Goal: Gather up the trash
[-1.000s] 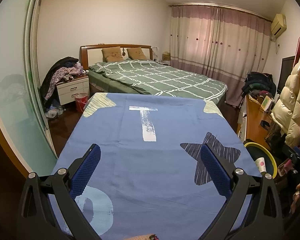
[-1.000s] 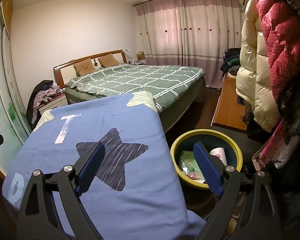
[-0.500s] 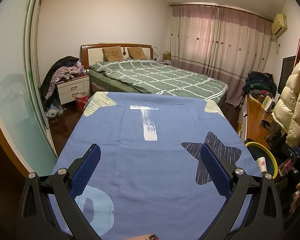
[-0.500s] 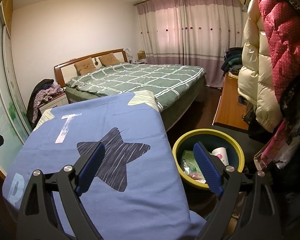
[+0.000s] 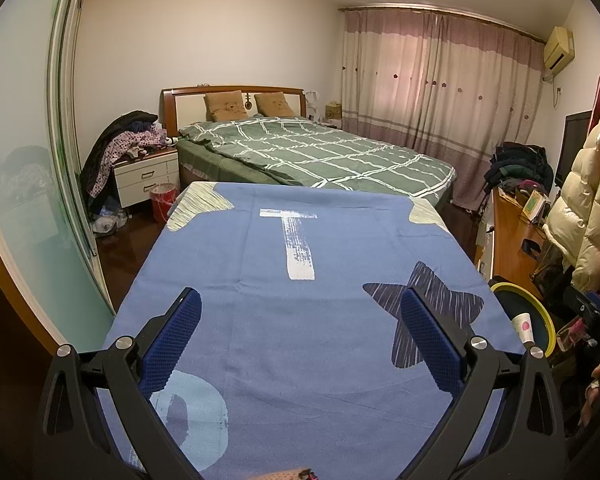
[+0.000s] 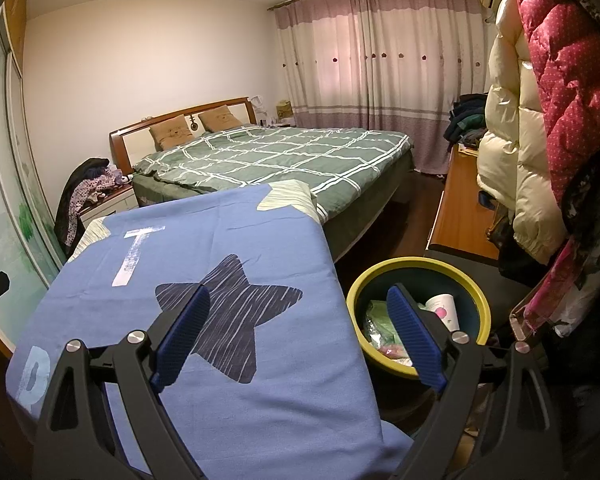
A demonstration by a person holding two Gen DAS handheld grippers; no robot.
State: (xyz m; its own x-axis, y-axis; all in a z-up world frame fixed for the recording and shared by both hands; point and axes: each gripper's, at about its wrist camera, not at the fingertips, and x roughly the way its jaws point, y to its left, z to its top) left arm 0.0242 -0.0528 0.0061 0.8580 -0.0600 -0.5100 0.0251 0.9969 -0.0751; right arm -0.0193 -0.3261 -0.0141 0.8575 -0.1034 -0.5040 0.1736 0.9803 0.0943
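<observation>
A yellow-rimmed dark bin (image 6: 472, 296) stands on the floor right of the table; it also shows in the left wrist view (image 5: 544, 320). Inside lie a white paper cup with a pink dot (image 6: 444, 312) and green wrappers (image 6: 378, 314). The cup also shows in the left wrist view (image 5: 523, 326). My left gripper (image 5: 300, 320) is open and empty above the table with the blue cloth (image 5: 300, 320). My right gripper (image 6: 298, 316) is open and empty, over the table's right edge (image 6: 340, 300) beside the bin.
A bed with a green checked cover (image 5: 320, 152) lies beyond the table. A nightstand with piled clothes (image 5: 140, 160) and a red bin (image 5: 162, 200) stand at left. A wooden desk (image 6: 460, 216) and hanging coats (image 6: 540, 120) fill the right side.
Both views drift slightly; the right gripper has shifted a little so the bin sits slightly further right and lower. Nothing was picked up or let go.
</observation>
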